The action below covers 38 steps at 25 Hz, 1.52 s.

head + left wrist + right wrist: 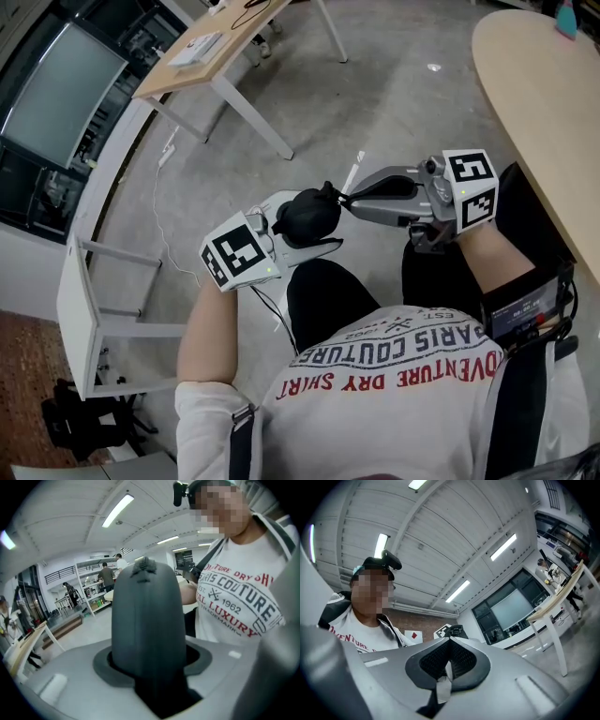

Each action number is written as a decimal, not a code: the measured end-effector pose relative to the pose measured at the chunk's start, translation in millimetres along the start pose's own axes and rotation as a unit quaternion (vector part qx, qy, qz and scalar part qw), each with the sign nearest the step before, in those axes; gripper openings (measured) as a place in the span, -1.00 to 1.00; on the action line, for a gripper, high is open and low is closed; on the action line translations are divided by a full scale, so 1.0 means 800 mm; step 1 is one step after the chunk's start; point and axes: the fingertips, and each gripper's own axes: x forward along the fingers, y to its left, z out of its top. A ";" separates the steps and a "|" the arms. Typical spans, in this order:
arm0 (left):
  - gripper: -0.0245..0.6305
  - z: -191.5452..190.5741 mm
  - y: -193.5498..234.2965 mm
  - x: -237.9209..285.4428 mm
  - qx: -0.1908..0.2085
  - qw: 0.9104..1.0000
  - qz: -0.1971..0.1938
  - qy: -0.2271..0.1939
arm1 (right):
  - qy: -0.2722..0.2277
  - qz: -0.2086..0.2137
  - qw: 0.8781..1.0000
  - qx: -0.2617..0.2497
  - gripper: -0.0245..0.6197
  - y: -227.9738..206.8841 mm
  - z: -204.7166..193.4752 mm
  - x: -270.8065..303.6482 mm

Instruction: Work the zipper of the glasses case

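In the head view the black glasses case (305, 216) is held over the person's lap. My left gripper (298, 234) is shut on it from the left. The right gripper (346, 199) comes in from the right, its tips pinched on the zipper pull at the case's right end. The left gripper view shows the dark case (146, 616) standing upright between the jaws of the left gripper (152, 670), its zipper end on top. In the right gripper view the right gripper (449, 667) is shut on a small pale zipper pull (444, 686), with nothing else between the pads.
A wooden desk (211, 52) stands at the upper left. A rounded tabletop (544, 103) runs along the right edge. To the left are a white frame (80, 309) and a floor cable (159, 216). Several people (107, 576) stand by distant shelves.
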 end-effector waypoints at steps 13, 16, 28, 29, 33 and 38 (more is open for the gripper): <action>-0.18 0.057 -0.023 -0.032 0.084 0.996 -0.006 -0.030 | -0.007 0.086 0.996 0.038 -0.93 0.035 0.004 0.006; -0.18 0.073 -0.026 -0.036 0.065 0.996 -0.013 -0.068 | -0.017 0.095 0.994 0.042 -0.93 0.040 0.010 0.008; -0.18 0.122 -0.027 -0.053 -0.011 0.975 -0.037 -0.217 | -0.029 0.089 0.995 0.027 -0.93 0.044 0.017 0.014; -0.18 0.127 -0.025 -0.056 -0.019 0.971 -0.037 -0.237 | -0.026 0.083 0.996 0.023 -0.93 0.042 0.016 0.015; -0.18 0.137 -0.018 -0.066 -0.055 0.953 -0.044 -0.294 | -0.021 0.069 0.997 0.013 -0.93 0.038 0.016 0.018; -0.18 0.139 -0.015 -0.069 -0.084 0.940 -0.049 -0.328 | -0.013 0.057 0.998 -0.001 -0.93 0.037 0.016 0.020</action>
